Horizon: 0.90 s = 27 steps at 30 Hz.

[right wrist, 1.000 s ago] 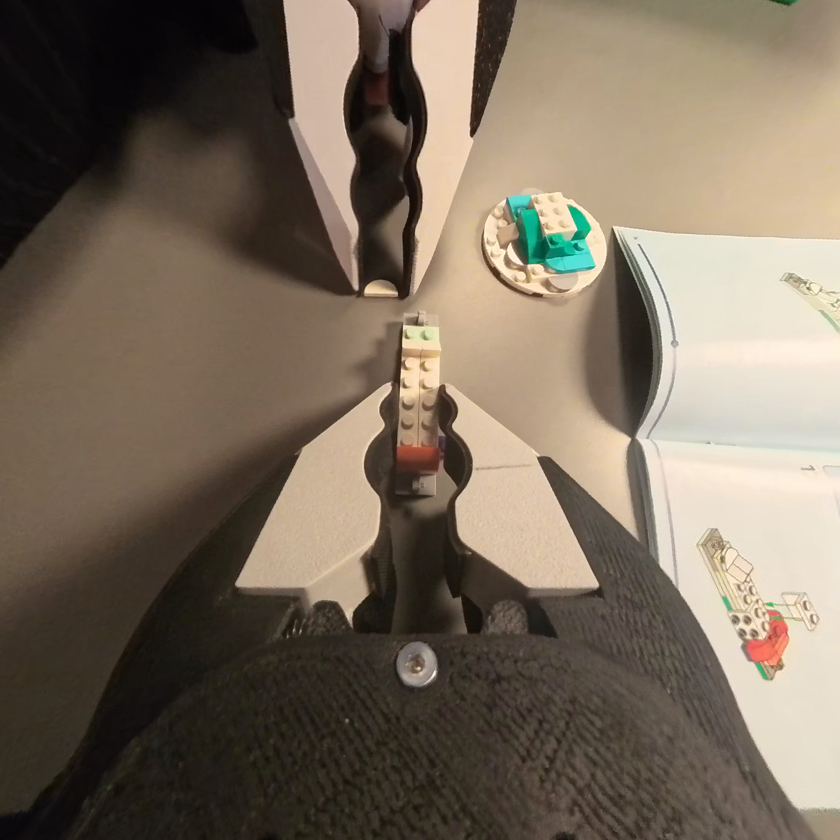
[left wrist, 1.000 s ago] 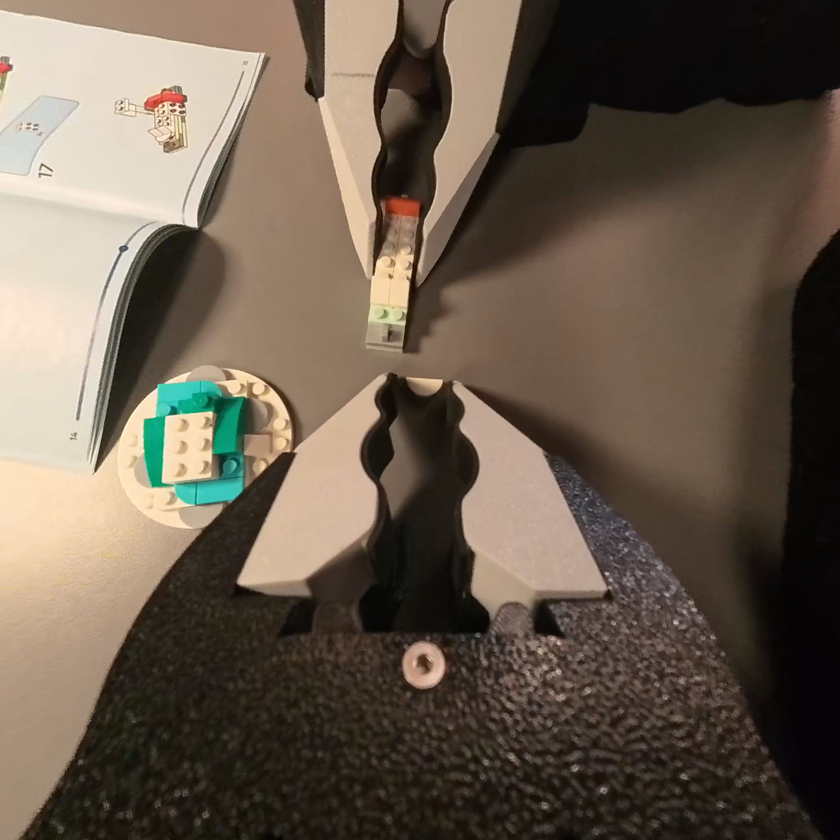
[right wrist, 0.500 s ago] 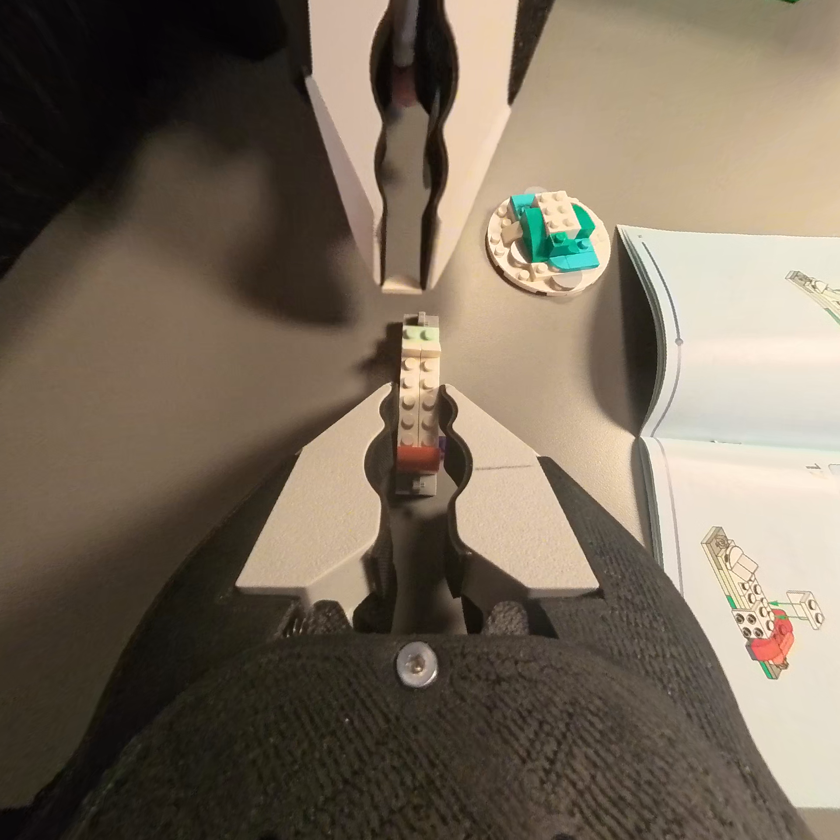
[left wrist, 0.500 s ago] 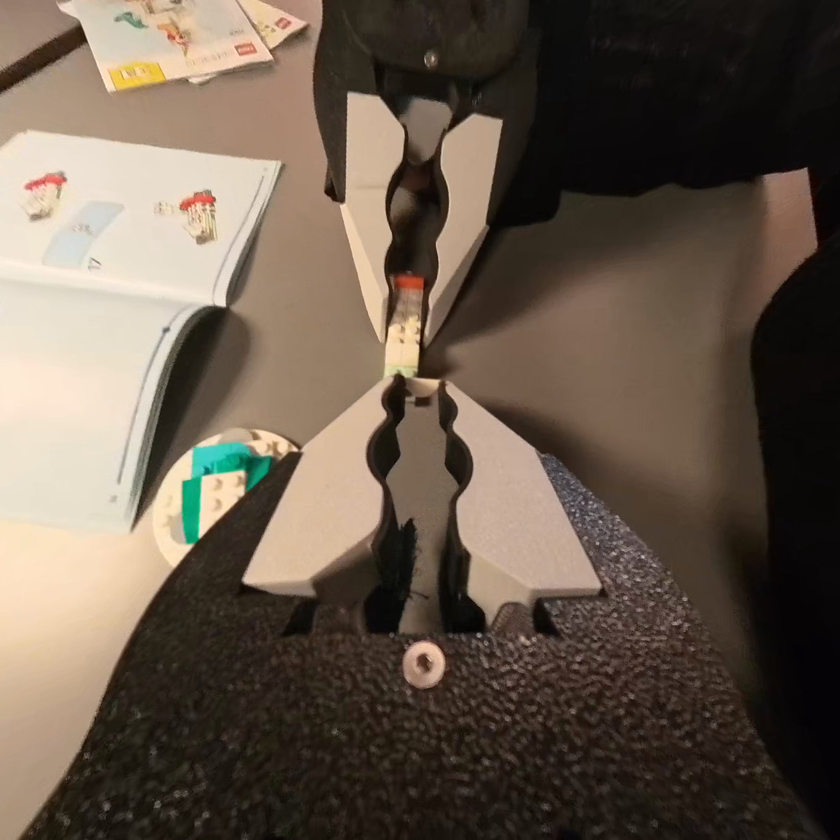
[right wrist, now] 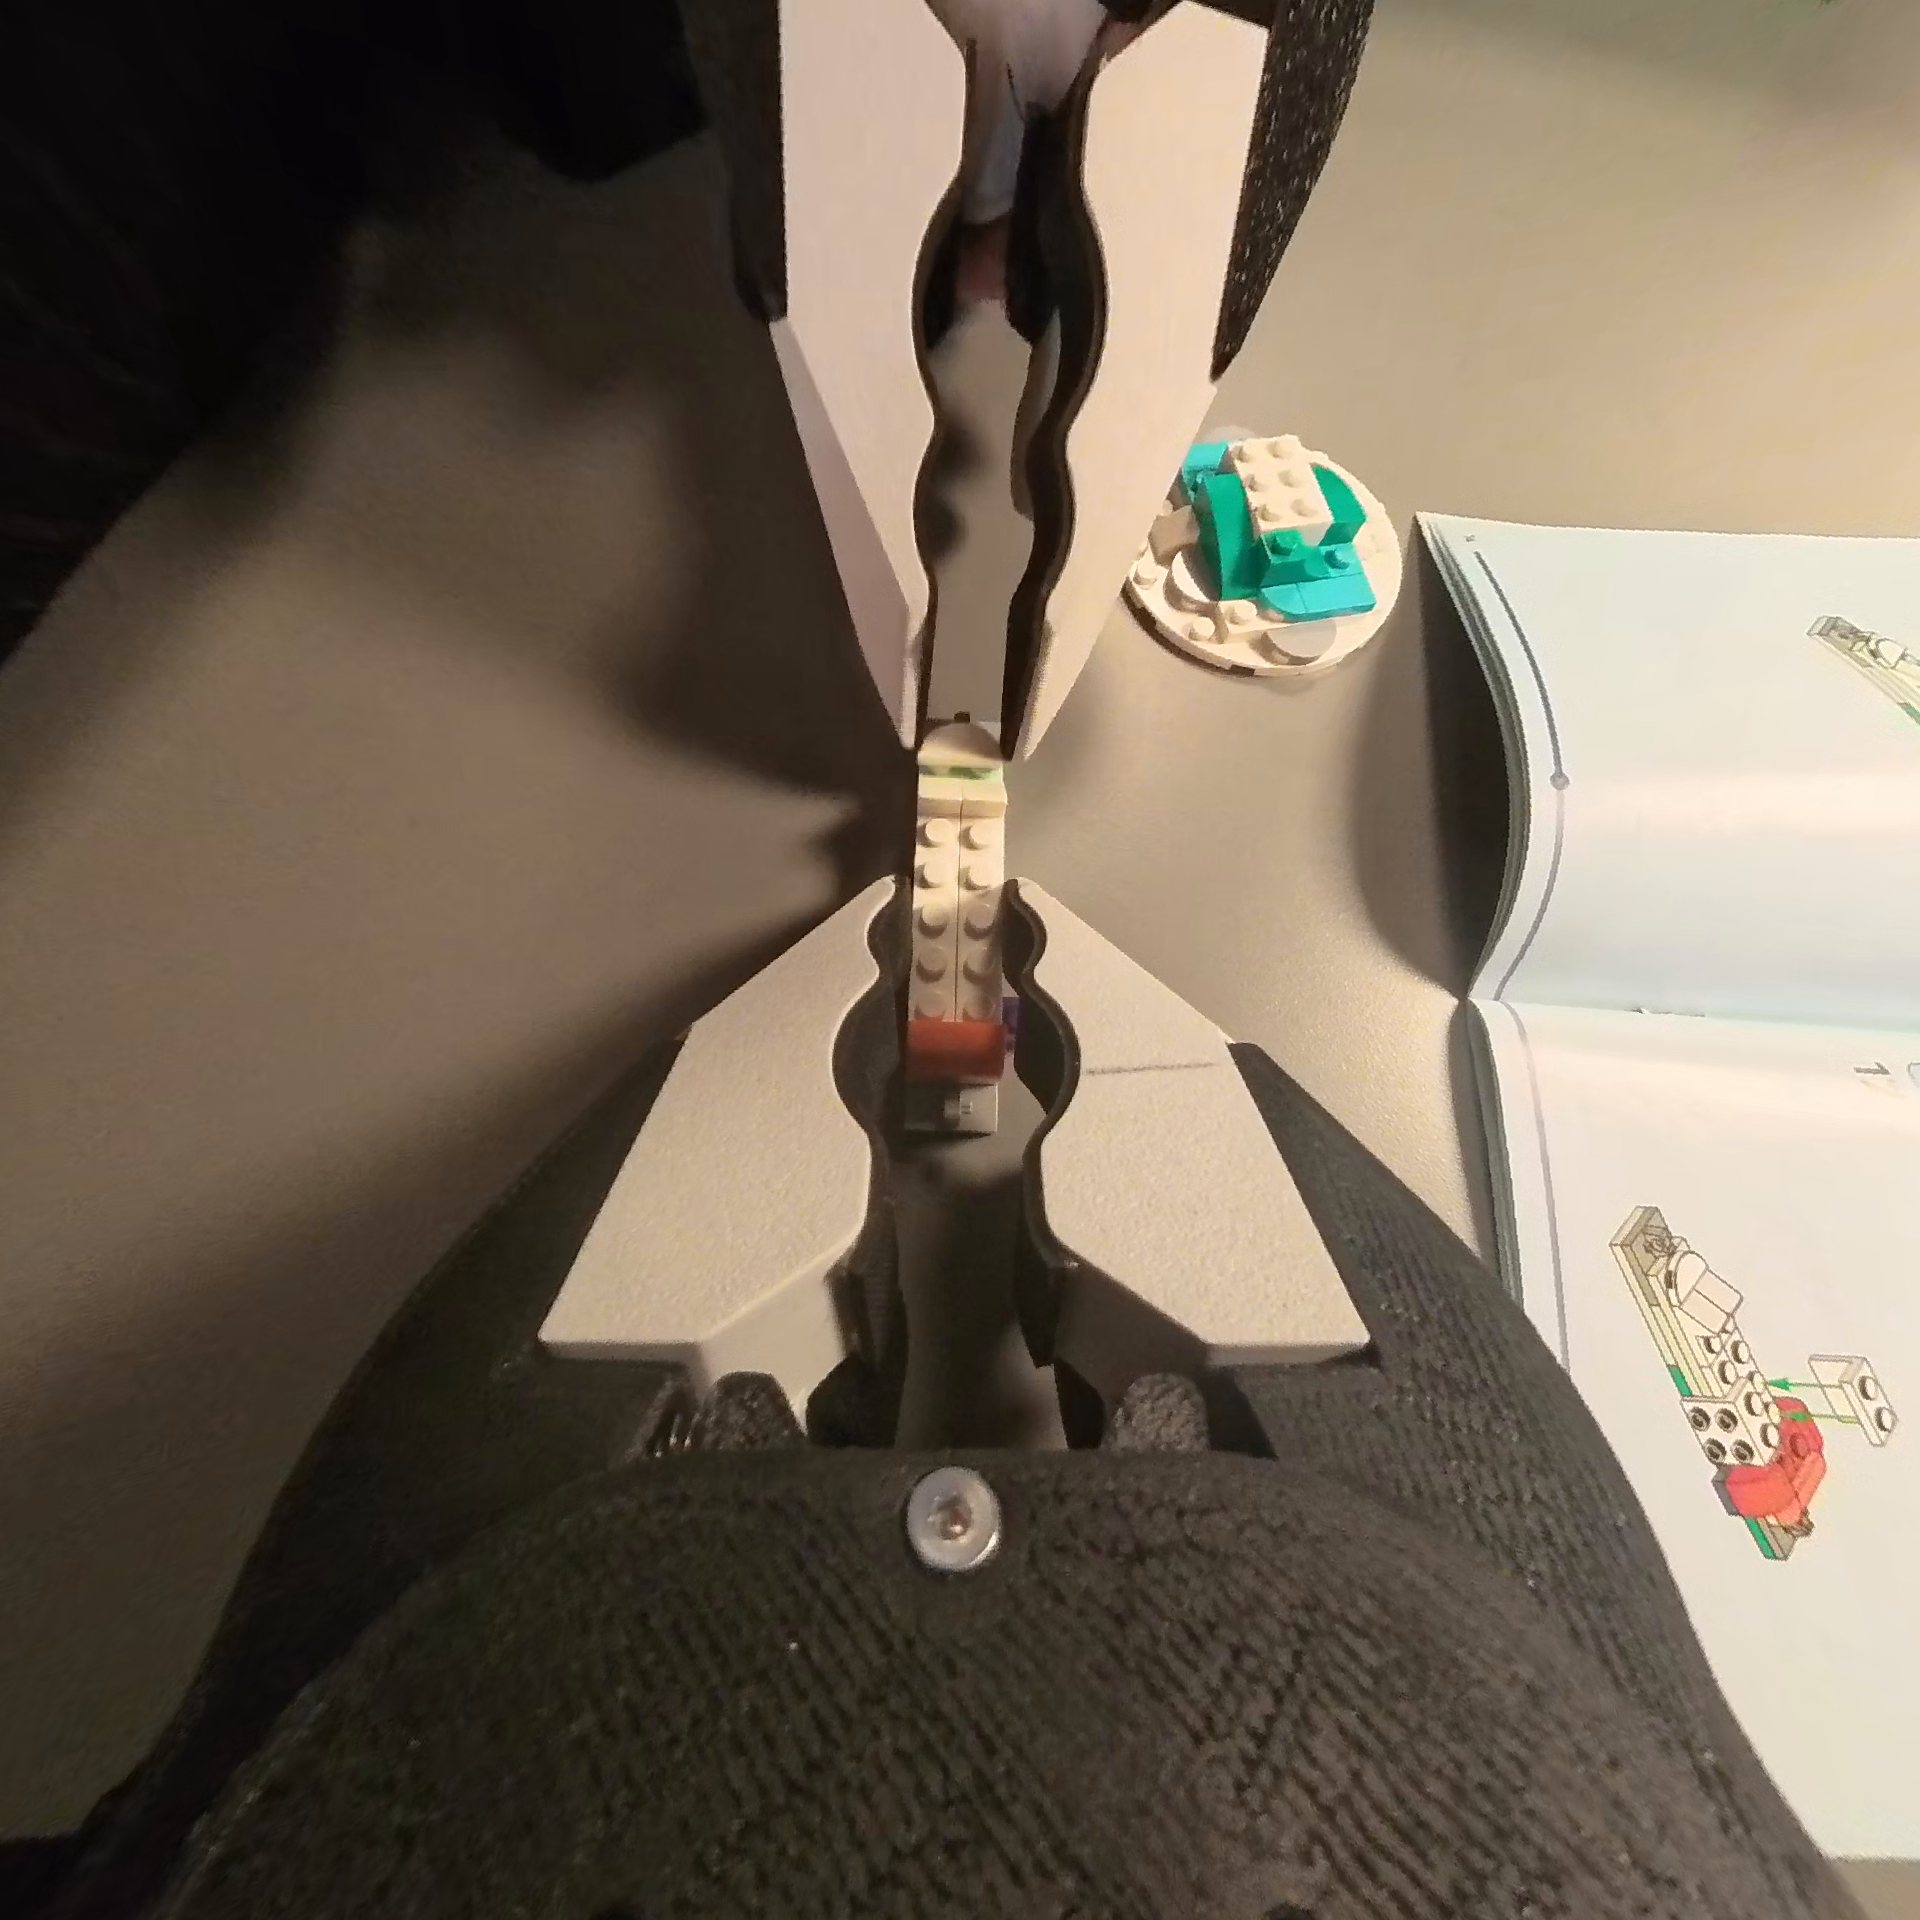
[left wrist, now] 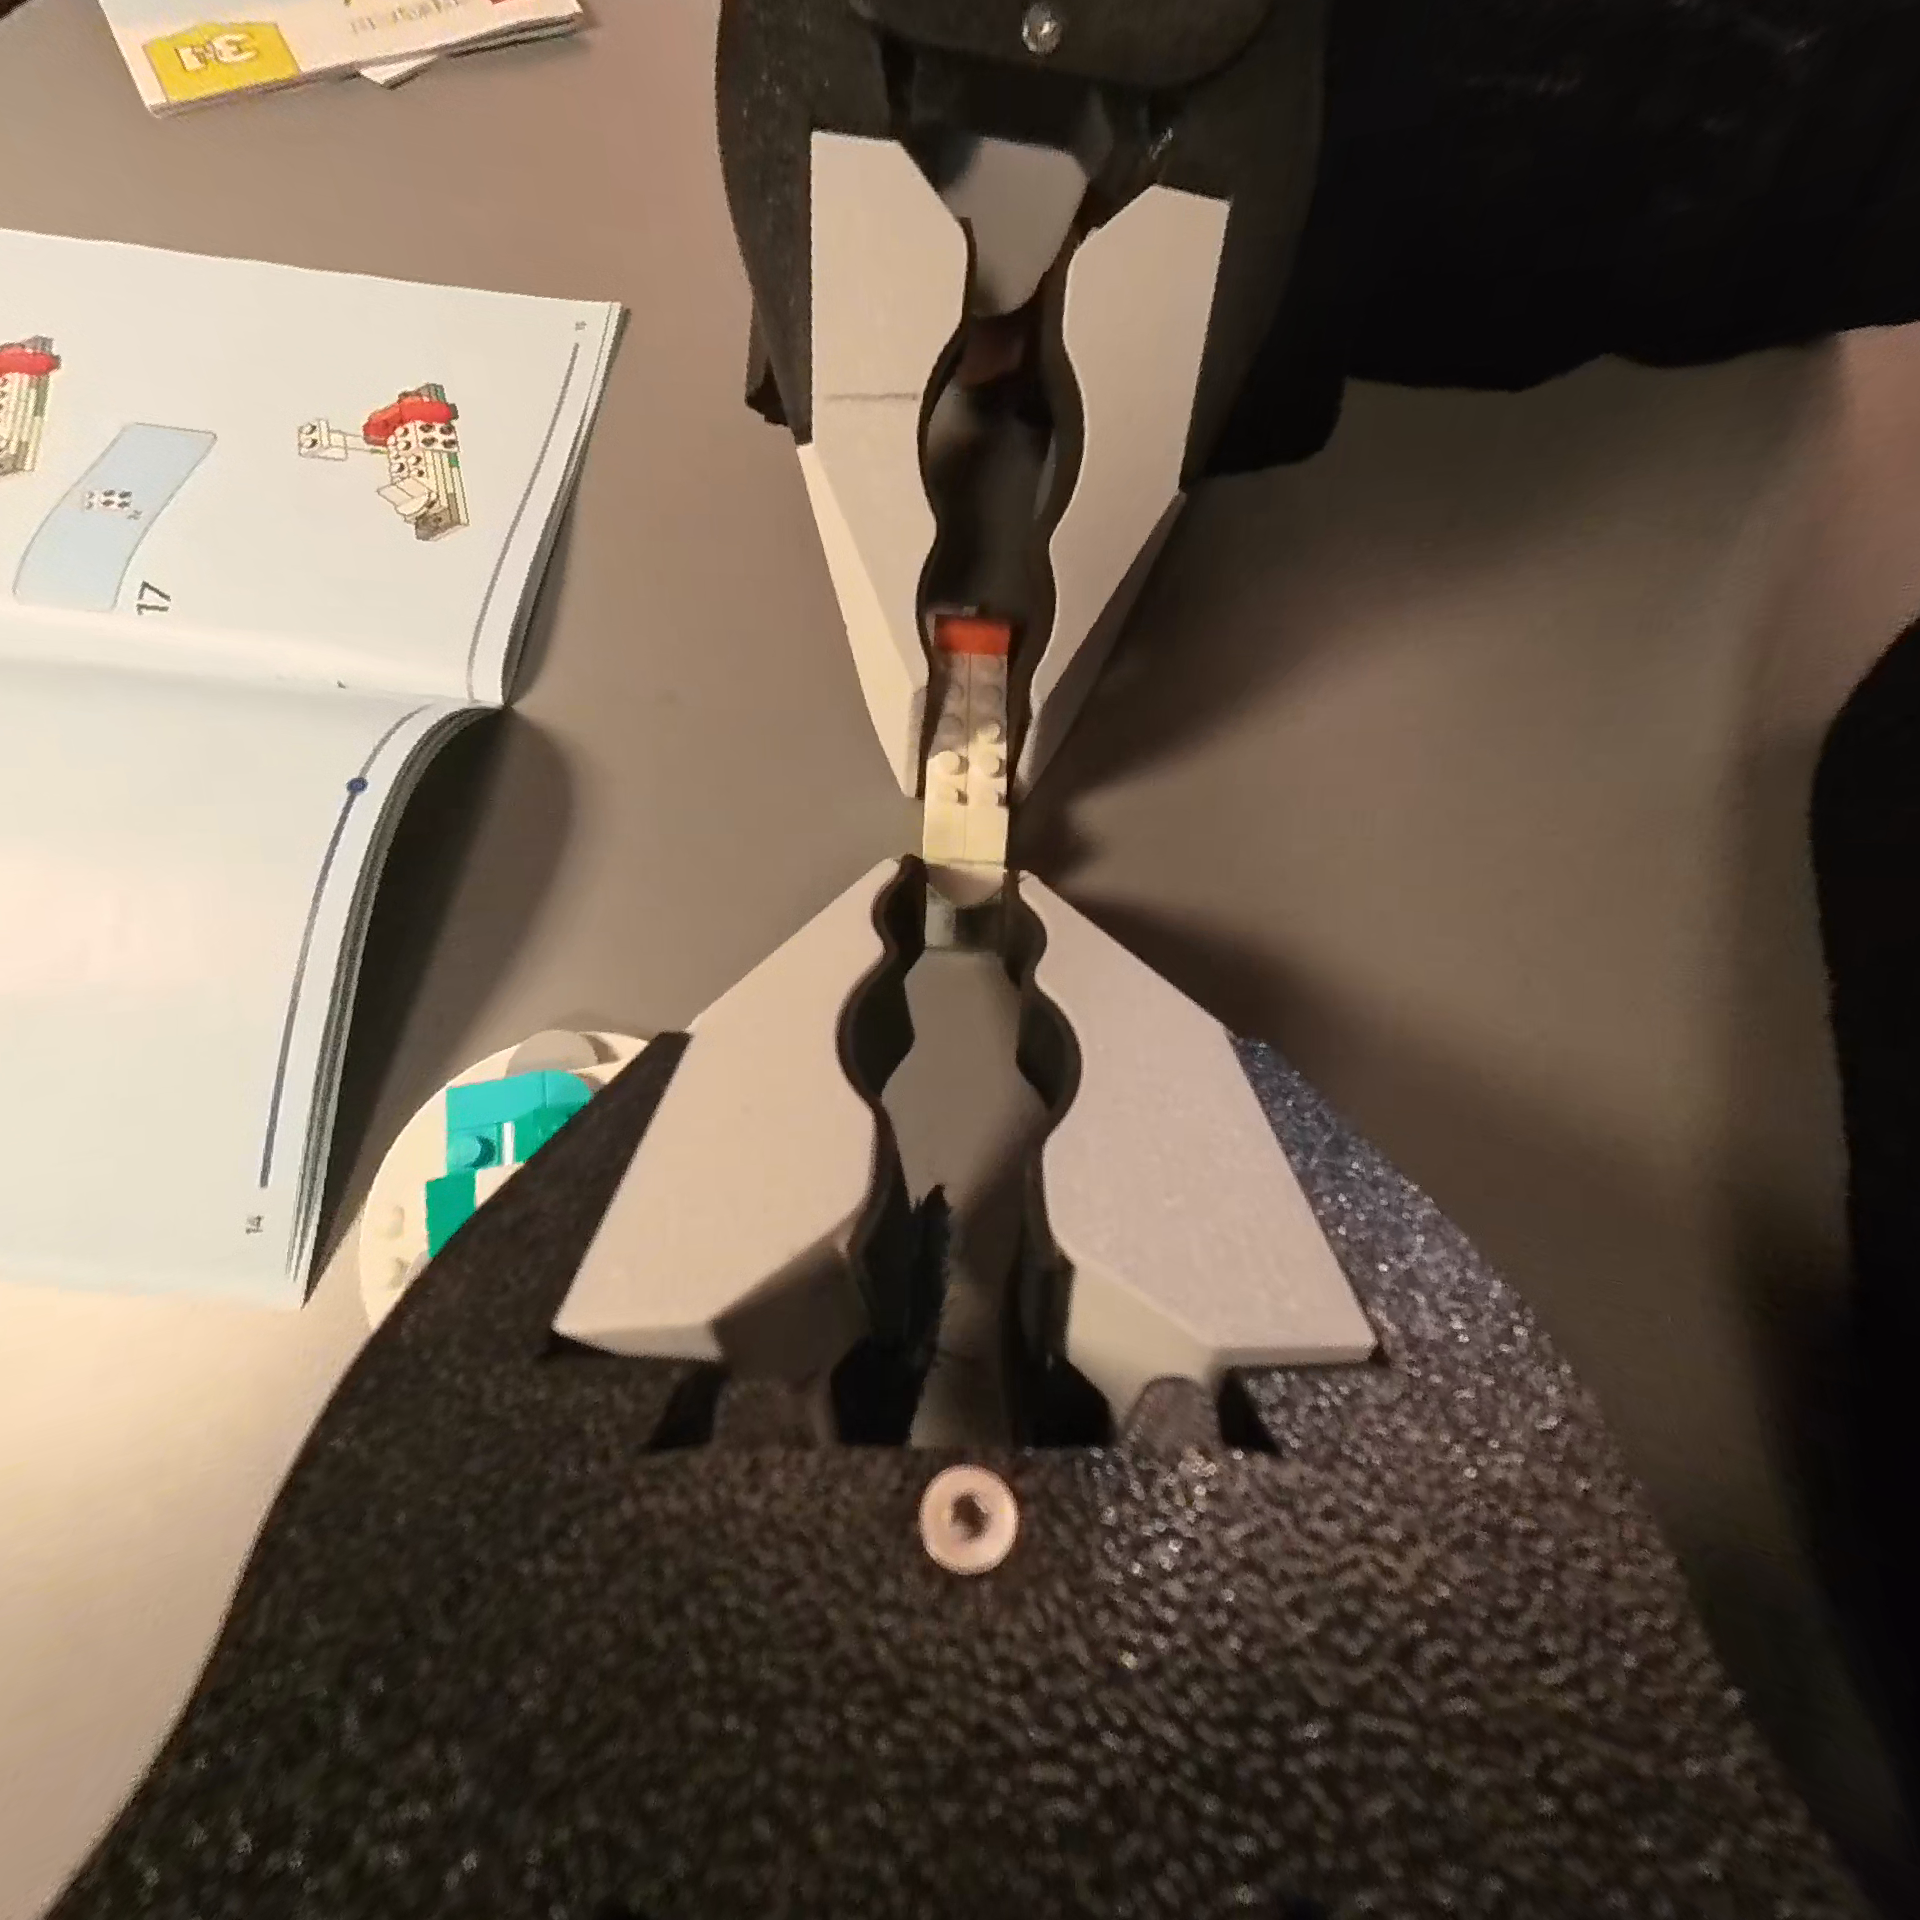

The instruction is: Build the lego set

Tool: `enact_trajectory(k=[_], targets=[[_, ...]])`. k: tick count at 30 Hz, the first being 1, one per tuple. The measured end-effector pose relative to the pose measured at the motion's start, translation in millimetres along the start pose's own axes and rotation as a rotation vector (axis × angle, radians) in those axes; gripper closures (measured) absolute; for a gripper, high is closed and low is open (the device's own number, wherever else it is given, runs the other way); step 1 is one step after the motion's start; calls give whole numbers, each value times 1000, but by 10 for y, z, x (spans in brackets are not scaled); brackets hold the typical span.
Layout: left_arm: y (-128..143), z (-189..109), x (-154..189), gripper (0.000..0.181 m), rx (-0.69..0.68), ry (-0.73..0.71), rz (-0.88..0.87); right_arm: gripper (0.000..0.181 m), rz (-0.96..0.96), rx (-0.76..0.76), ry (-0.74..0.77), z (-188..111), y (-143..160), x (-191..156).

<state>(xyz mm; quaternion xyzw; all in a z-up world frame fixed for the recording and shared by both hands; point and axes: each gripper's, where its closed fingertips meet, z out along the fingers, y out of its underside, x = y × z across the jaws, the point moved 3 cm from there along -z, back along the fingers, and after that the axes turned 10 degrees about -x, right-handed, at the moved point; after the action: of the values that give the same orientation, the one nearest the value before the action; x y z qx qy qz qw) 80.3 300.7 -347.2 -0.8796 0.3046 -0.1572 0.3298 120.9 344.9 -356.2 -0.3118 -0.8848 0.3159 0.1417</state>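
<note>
My right gripper (right wrist: 954,894) is shut on a long lego strip (right wrist: 956,935) of cream and grey bricks, with a red piece (right wrist: 956,1044) near its inner end and a light green end pointing away. My left gripper (left wrist: 961,883) faces it tip to tip and is shut on a small white rounded piece (left wrist: 961,894). That piece (right wrist: 961,743) touches the strip's green end. In the left wrist view the strip (left wrist: 966,779) shows between the right gripper's fingers (left wrist: 862,644). A round white plate with teal and white bricks (right wrist: 1262,551) lies on the table, apart from both grippers.
An open instruction booklet (right wrist: 1714,935) lies beside the plate; it also shows in the left wrist view (left wrist: 260,623). A second booklet (left wrist: 343,42) lies farther off. The grey table (right wrist: 312,935) is bare on the other side. A dark sleeve (left wrist: 1558,208) is behind the right gripper. The grippers are tip to tip, or close to it.
The two grippers have closed the gap between them. The left gripper's small white piece now meets the green end of the strip, which stays gripped as before.
</note>
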Motion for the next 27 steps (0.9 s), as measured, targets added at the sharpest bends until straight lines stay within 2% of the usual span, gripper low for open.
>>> enact_trajectory(k=[16, 23, 27], targets=[[-5, 36, 3, 167, -31, 12, -41, 165, 1, 0, -3, -1, -2, 1], [-19, 9, 8, 152, -7, 34, -83, 165, 5, 0, -9, -3, -2, 3], [-52, -46, 44, 141, 68, -18, -9, 166, 31, 3, -42, -11, 1, 2]])
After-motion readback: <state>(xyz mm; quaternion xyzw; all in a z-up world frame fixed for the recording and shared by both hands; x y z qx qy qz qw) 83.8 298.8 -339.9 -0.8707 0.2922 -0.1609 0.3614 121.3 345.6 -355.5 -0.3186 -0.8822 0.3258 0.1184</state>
